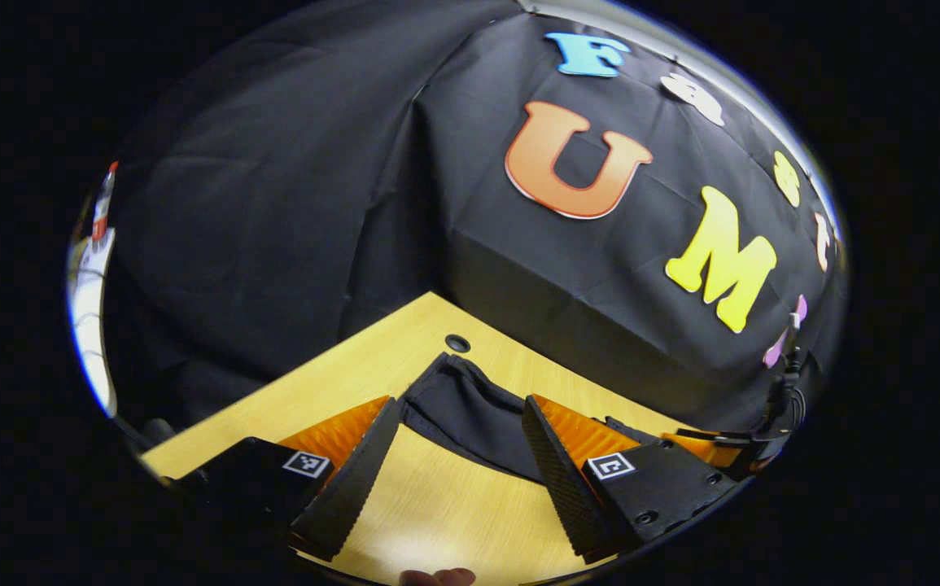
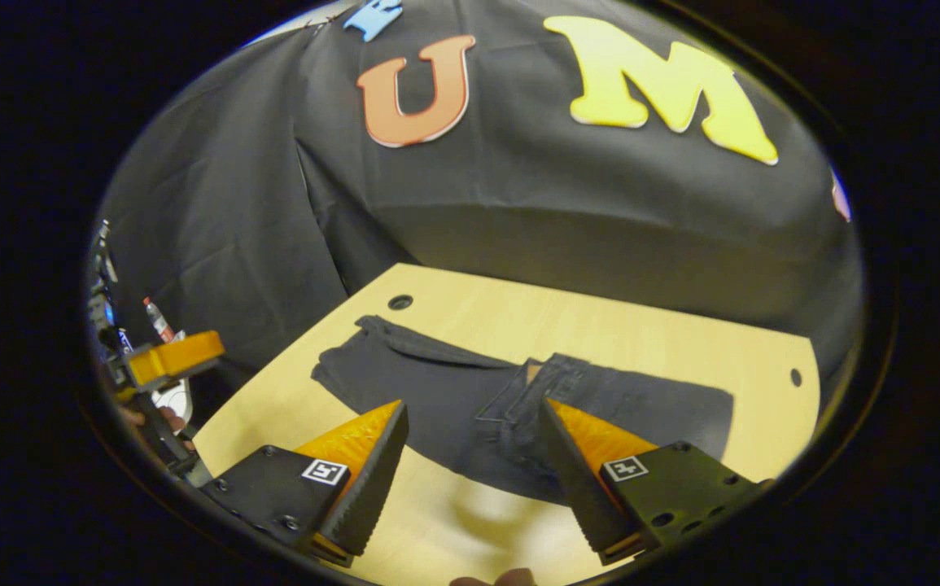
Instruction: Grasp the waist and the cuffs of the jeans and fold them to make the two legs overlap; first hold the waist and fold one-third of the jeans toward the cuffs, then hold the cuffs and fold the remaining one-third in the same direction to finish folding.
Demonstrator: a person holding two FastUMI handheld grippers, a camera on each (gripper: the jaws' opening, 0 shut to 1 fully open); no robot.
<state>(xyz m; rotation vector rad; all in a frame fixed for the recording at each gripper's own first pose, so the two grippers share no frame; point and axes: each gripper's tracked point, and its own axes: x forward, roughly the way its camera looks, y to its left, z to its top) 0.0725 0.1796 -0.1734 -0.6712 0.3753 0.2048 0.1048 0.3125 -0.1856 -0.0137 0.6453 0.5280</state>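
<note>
Left gripper view: the left tool (image 1: 460, 456) gapes wide above the table (image 1: 437, 505), near the jeans (image 1: 470, 415) cuff end. Right gripper view: the right tool (image 2: 474, 456) is wide too, nearing the waist (image 2: 535, 391); the cloth looks soft and limp, so pinch the thick hems.

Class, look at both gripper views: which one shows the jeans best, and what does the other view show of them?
The right gripper view: the jeans lie spread on the table, with waist and both ends visible beyond the open right gripper. The left gripper view shows just one end of them, between the open left gripper's fingers.
</note>
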